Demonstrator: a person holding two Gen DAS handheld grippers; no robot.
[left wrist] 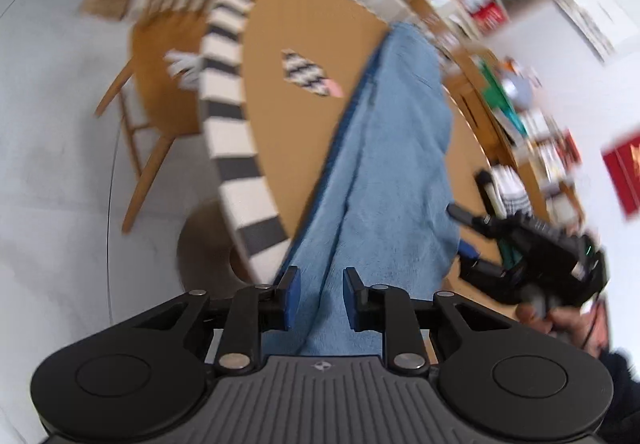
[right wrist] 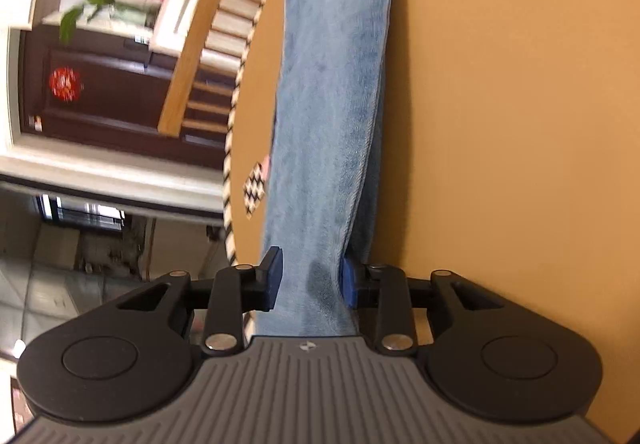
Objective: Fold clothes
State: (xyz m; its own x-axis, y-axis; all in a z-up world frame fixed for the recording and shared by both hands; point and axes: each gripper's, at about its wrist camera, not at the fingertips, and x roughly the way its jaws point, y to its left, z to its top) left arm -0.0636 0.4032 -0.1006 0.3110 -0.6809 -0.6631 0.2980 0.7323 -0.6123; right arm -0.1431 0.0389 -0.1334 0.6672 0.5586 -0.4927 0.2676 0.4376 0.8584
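Light blue jeans (left wrist: 384,147) lie stretched across a round table with a tan cloth (left wrist: 288,131). My left gripper (left wrist: 320,298) has its blue pads either side of one end of the jeans, the denim running between them. My right gripper (right wrist: 310,278) has its pads against the sides of the other end of the jeans (right wrist: 332,103), which run away over the tan table (right wrist: 500,123). The right gripper also shows in the left wrist view (left wrist: 532,256), held in a hand at the table's right edge.
A black-and-white striped border (left wrist: 228,131) hangs round the table edge. A small zigzag-patterned item (left wrist: 306,73) lies on the table beside the jeans. A wooden chair (left wrist: 152,99) stands at the far side; bookshelves (left wrist: 500,3) line the wall.
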